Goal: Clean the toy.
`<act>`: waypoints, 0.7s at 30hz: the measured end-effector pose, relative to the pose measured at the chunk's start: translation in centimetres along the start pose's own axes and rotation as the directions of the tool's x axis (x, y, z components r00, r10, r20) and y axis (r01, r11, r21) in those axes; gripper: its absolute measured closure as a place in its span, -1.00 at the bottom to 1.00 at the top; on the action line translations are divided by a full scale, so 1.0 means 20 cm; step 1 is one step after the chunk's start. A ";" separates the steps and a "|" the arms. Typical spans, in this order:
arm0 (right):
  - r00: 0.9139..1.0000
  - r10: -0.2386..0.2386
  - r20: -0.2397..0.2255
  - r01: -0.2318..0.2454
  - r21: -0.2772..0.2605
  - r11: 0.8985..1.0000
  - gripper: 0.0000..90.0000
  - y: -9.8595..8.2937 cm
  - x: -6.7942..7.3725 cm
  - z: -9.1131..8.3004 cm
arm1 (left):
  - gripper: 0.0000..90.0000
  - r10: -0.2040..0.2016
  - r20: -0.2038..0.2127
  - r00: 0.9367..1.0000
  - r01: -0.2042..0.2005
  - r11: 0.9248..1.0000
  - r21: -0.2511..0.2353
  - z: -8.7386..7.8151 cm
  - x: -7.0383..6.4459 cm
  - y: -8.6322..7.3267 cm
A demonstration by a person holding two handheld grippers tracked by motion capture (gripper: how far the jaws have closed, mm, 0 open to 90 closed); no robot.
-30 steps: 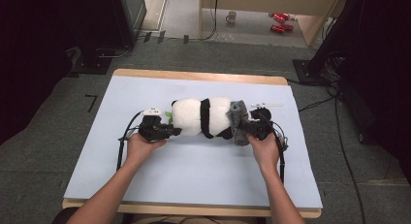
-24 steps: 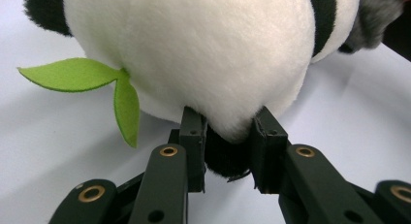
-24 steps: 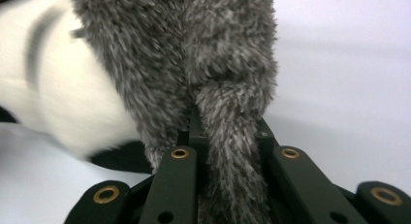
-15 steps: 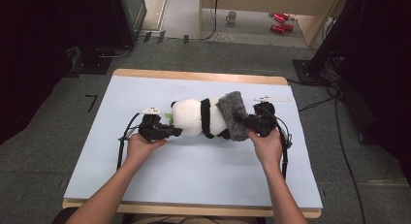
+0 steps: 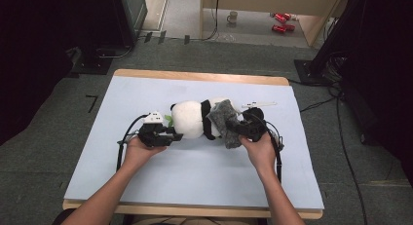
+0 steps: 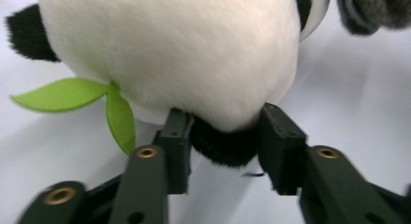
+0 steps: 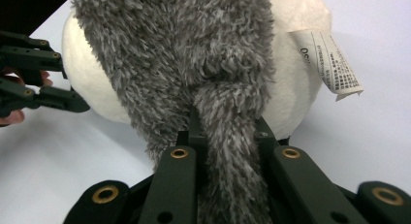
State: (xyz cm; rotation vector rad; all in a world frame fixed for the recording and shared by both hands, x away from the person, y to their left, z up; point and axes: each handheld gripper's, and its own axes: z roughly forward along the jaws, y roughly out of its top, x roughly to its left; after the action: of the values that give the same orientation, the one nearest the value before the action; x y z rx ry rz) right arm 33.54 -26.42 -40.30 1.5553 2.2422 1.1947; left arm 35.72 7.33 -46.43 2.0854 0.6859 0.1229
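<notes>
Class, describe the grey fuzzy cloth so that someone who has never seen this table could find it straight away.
Start at the pale blue table and find the plush panda lying in its middle. The grey cloth is draped over the panda's end nearest the right gripper, whose jaws are shut on a fold of it. Its shaggy grey pile sets it apart from the panda's smooth white and black fur.

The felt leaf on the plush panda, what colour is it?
Bright green: the felt leaf shows best in the left gripper view.

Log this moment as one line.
left claw: shut on panda | right claw: shut on grey cloth | table
</notes>
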 end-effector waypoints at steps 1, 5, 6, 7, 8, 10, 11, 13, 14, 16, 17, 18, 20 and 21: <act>1.000 0.001 0.003 -0.001 0.001 1.000 0.75 0.00 0.00 0.00 | 0.19 0.017 -0.009 1.000 -0.017 1.000 0.003 0.00 0.00 0.00; 1.000 0.000 0.009 0.000 -0.005 1.000 0.75 0.01 0.00 0.01 | 0.05 0.023 -0.002 1.000 -0.023 0.999 -0.025 -0.04 0.00 0.00; 1.000 -0.003 0.010 0.003 -0.004 1.000 0.75 0.02 0.00 0.01 | 0.03 0.023 -0.002 1.000 -0.023 0.999 -0.045 -0.05 0.00 0.00; 1.000 0.001 0.012 0.000 -0.005 1.000 0.75 0.02 0.00 0.01 | 0.02 0.027 -0.003 1.000 -0.027 0.997 -0.065 -0.07 0.00 0.00; 1.000 -0.001 0.011 0.001 -0.005 1.000 0.75 0.03 0.00 0.02 | 0.01 0.026 0.003 1.000 -0.026 0.995 -0.095 -0.08 0.01 0.00; 1.000 0.000 0.011 0.000 -0.005 1.000 0.75 0.03 0.00 0.02 | -0.02 0.020 0.002 1.000 -0.019 0.989 -0.144 -0.10 0.01 0.02; 1.000 -0.001 0.011 0.001 -0.003 1.000 0.75 0.03 0.00 0.02 | -0.05 0.016 0.010 1.000 -0.014 0.988 -0.152 -0.10 0.02 0.03; 1.000 0.000 0.010 0.000 -0.002 1.000 0.75 0.04 0.00 0.02 | -0.08 0.014 0.027 1.000 -0.010 0.990 -0.142 -0.10 0.03 0.05; 1.000 0.001 0.009 -0.001 -0.004 1.000 0.75 0.04 0.00 0.02 | -0.10 0.021 0.034 0.999 -0.016 0.990 -0.137 -0.09 0.03 0.06; 1.000 0.003 0.008 -0.003 -0.003 1.000 0.75 0.04 0.00 0.02 | -0.14 0.032 0.036 0.999 -0.028 0.991 -0.129 -0.07 0.03 0.07; 1.000 0.004 0.008 -0.004 -0.002 1.000 0.75 0.04 0.00 0.02 | -0.19 0.034 0.041 0.999 -0.029 0.991 -0.127 -0.06 0.03 0.07; 1.000 0.004 0.008 -0.004 -0.002 1.000 0.75 0.04 0.00 0.02 | -0.24 0.034 0.041 0.999 -0.029 0.992 -0.127 -0.05 0.03 0.07; 1.000 0.008 0.005 -0.008 -0.002 1.000 0.75 0.04 0.00 0.03 | -0.32 0.038 0.046 0.998 -0.032 0.991 -0.129 -0.04 0.03 0.07; 1.000 0.007 0.003 -0.007 -0.003 1.000 0.75 0.04 0.00 0.03 | -0.37 0.044 0.041 0.998 -0.039 0.991 -0.127 -0.03 0.03 0.07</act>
State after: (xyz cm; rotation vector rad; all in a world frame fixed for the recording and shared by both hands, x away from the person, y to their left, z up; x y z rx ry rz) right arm 34.46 -26.00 -40.06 1.5639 2.2339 1.1955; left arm 36.62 7.48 -45.01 1.9757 0.5934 0.1406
